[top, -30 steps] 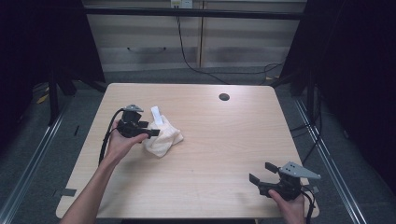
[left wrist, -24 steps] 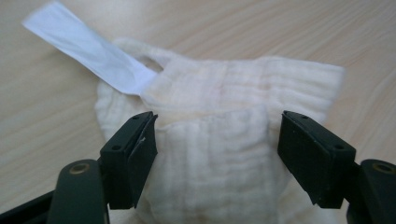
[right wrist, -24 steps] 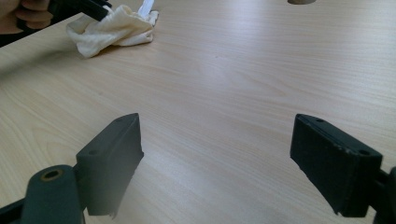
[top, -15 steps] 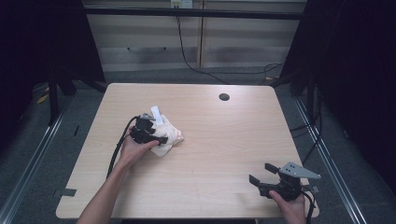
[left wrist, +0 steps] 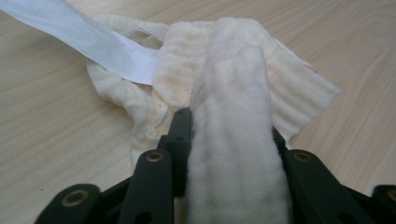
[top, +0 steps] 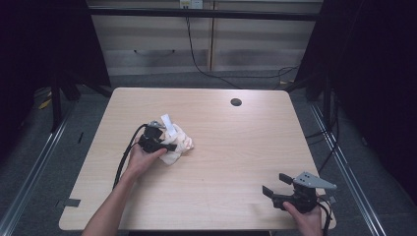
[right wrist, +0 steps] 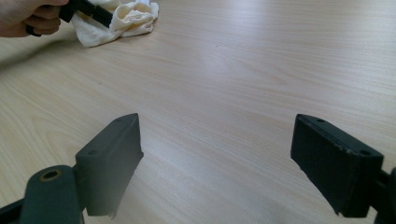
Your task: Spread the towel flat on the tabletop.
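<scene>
From the high view I see my left tool (top: pixel 166 146) on the left half of the counter (top: pixel 236 147), roughly midway between its far and near edges, its jaws pushed into a crumpled cream cloth (top: pixel 178 143) that lies there. In the left gripper view the jaws are closed up tight on a thick fold of that cloth (left wrist: pixel 233 140); the fold runs up between them and spills out over the rest of the heap, which rests on the wood just beyond. A white strip of label (left wrist: pixel 88 39) sticks out from the cloth toward the far left side, lying flat across the counter. My left hand (top: pixel 143 158) wraps the tool's body, with its black cable looping back toward the near edge. My right tool (top: pixel 274 186) sits well apart, close to the near right corner of the counter, with the grey three-cornered plate on top. In the right gripper view its jaws stand wide apart with bare wood between them and nothing held, and the cloth (right wrist: pixel 122 18) with the left hand (right wrist: pixel 28 18) appears far off at the top left.
</scene>
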The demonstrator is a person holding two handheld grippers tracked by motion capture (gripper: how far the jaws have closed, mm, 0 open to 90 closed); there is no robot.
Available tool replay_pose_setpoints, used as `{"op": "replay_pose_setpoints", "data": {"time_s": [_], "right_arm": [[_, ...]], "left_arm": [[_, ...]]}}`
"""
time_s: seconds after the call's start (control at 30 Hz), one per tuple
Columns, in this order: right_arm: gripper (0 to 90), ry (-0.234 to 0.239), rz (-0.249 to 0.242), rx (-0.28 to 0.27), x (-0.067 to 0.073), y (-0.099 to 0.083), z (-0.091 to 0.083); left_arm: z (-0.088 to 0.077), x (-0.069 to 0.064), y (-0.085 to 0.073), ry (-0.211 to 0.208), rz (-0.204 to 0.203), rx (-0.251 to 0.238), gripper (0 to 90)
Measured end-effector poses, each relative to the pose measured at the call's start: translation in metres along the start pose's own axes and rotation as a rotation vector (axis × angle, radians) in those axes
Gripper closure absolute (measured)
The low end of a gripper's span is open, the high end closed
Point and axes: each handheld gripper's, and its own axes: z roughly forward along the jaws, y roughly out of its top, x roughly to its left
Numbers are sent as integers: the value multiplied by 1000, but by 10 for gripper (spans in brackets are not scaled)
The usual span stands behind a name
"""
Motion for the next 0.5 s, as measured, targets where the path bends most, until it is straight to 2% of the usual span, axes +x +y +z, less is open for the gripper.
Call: {"op": "replay_pose_setpoints", "data": {"time_s": [0.17,0.2,0.23,0.27,0.3,0.37,0.43,0.5], "right_arm": [[162,0,0,4,0,0,0],[162,1,1,6,0,0,1],[162,1,1,6,0,0,1],[162,2,0,8,0,0,1],[162,2,0,8,0,0,1],[163,-2,0,8,0,0,1],[170,-12,-3,4,1,0,-1],[170,-16,-3,1,1,0,-1]], "left_arm": [[-1,-4,-3,1,1,-9,697],[0,-10,-4,-15,17,-3,697],[0,-10,-4,-15,17,-3,697],[0,-17,-6,-41,33,3,697],[0,-17,-6,-41,33,3,697],[-1,-27,-9,-49,52,3,697],[-2,-42,-17,-85,78,3,697],[-3,-51,-21,-107,88,-1,697]]}}
